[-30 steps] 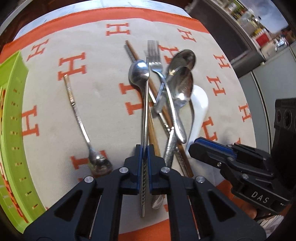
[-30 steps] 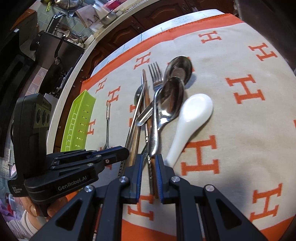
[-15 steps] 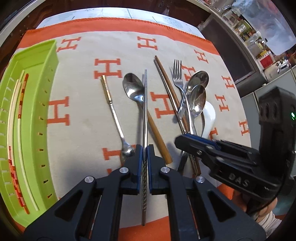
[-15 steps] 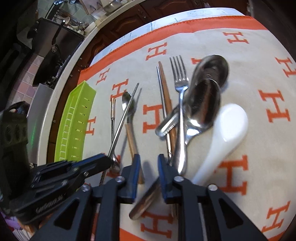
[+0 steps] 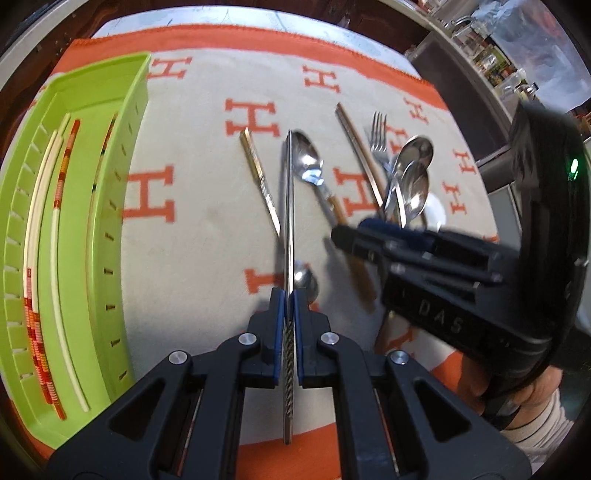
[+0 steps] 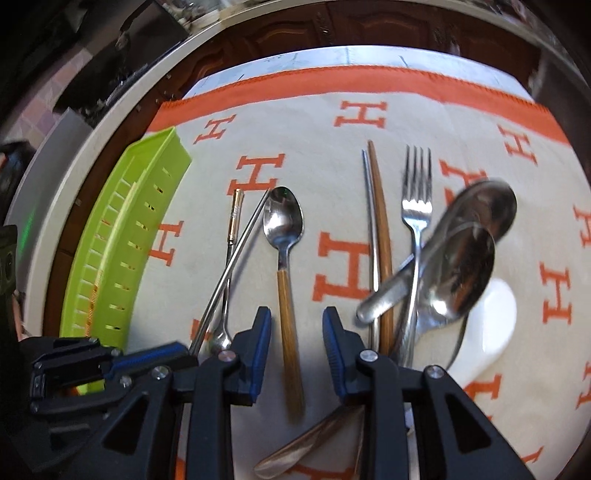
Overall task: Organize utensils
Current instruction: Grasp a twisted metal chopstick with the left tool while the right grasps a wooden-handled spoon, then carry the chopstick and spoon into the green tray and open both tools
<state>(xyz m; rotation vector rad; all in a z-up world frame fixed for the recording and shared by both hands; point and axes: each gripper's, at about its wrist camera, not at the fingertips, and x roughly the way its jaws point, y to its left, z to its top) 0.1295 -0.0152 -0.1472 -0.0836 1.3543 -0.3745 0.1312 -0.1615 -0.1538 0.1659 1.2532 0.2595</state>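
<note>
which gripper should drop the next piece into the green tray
Left. The left gripper is already shut on a metal chopstick, and the tray lies on its side. The right gripper is open and empty, over the wooden-handled spoon, farther from the tray.

A home kitchen is showing here. Cutlery is lying on a cloth, with wooden cabinets at 12 o'clock and a sink at 1 o'clock.

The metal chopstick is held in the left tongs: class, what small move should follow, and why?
Probably swing the left tongs leftward over the green tray. They grip the metal chopstick above the cloth, and chopsticks already lie there.
</note>
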